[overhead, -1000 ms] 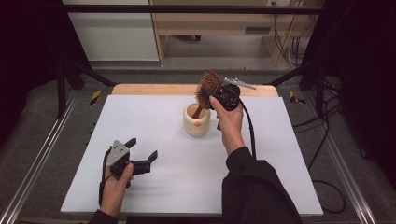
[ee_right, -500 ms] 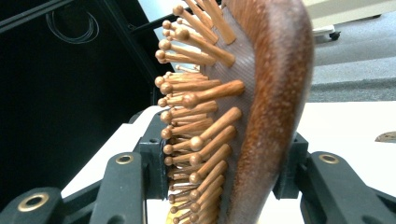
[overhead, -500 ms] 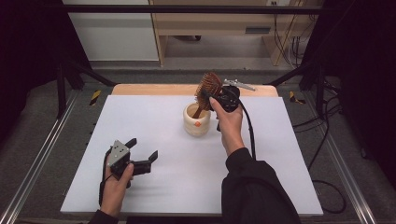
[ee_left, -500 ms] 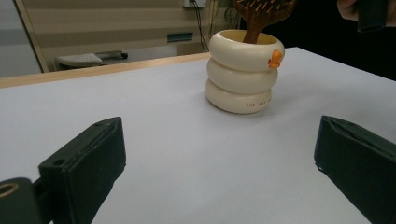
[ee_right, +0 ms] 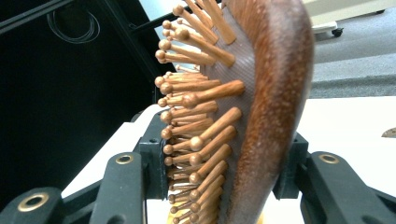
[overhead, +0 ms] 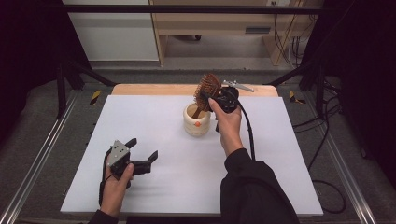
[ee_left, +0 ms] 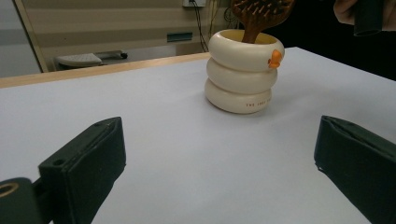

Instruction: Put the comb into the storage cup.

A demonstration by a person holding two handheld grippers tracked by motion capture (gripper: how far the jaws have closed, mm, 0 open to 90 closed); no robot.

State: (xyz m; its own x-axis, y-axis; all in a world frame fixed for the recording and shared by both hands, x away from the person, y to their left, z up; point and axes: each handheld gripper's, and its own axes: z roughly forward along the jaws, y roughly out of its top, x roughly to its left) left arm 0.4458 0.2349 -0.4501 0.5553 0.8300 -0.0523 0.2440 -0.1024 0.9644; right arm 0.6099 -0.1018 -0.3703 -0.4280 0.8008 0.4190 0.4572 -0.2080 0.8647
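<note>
Your right gripper point(overhead: 211, 95) is clamped on the brush point(overhead: 207, 87) head, straight above the cup point(overhead: 196, 119), with the handle reaching down inside it. The right gripper view adds what the high view cannot: one jaw sits among the round-tipped wooden pins, the other against the smooth, speckled brown back. The left gripper view shows the cup point(ee_left: 240, 71) up close: three stacked cream rings, glossy, with a small orange knob at the rim and fine lettering on the lowest ring.

Your left gripper point(overhead: 138, 153) rests well short of the cup, nearer you and to its left, jaws wide apart with nothing between them.

The cup stands on a matte white sheet point(overhead: 163, 140) laid over a wooden table point(overhead: 154, 88), whose bare edge shows just beyond the cup. Further beyond are grey floor, pale furniture and loose cables, with dark drapes at either side.
</note>
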